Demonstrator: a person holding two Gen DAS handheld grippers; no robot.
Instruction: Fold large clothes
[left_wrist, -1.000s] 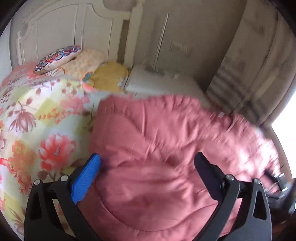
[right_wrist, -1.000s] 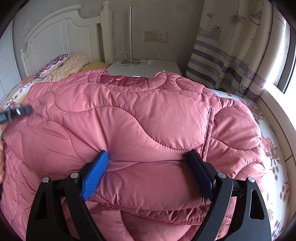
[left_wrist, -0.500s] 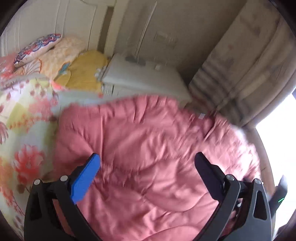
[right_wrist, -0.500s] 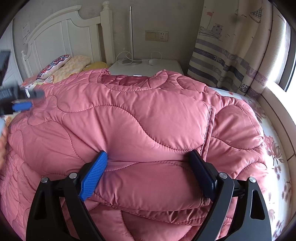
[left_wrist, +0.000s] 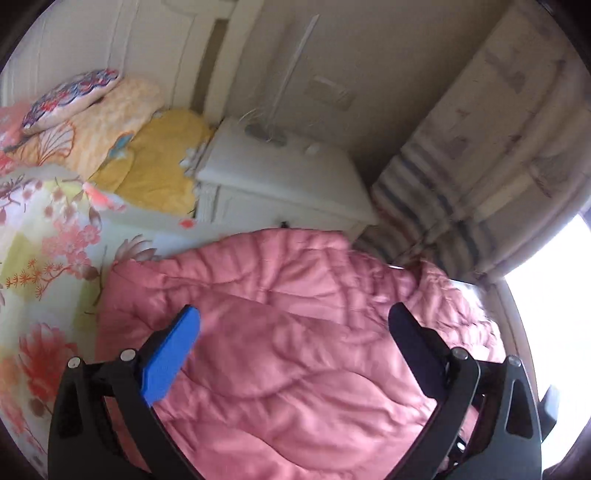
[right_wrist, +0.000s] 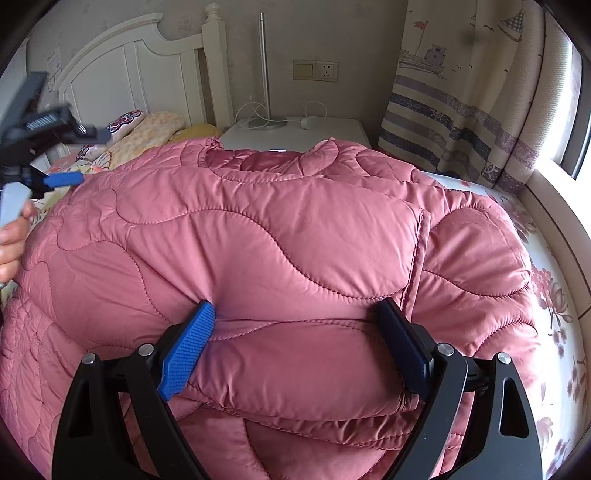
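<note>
Bedroom walls and a white headboard (right_wrist: 122, 70) are closing off the far side of what we are seeing, with a striped, boat-printed curtain (right_wrist: 461, 110) hanging at the right by the bright window. We are looking across a bed (left_wrist: 44, 266) spread with a floral cover, and the pink quilted coat (right_wrist: 288, 240) is lying on it as the biggest thing on the bed, puffed up in a thick mound with its collar toward the headboard. Beyond the collar a white nightstand (left_wrist: 280, 173) is standing, carrying a lamp base and a coil of white cable. Pillows (left_wrist: 110, 122), one yellow, one peach and one patterned, are piling up at the head of the bed.

We are pressing the right gripper (right_wrist: 295, 325) into the coat with its jaws spread wide; a thick roll of padding is bulging between the blue and black pads, which are touching it on both sides. Compared with a second ago, this grip is looking the same.

We are holding the left gripper (left_wrist: 295, 321) above the coat's left part, jaws wide and with nothing pinched. Its view has swung since a second ago: the nightstand is now sitting nearer the middle, and more of the bed cover is showing at the left. A hand (right_wrist: 13, 243) is holding it at the left edge of the right wrist view.
</note>
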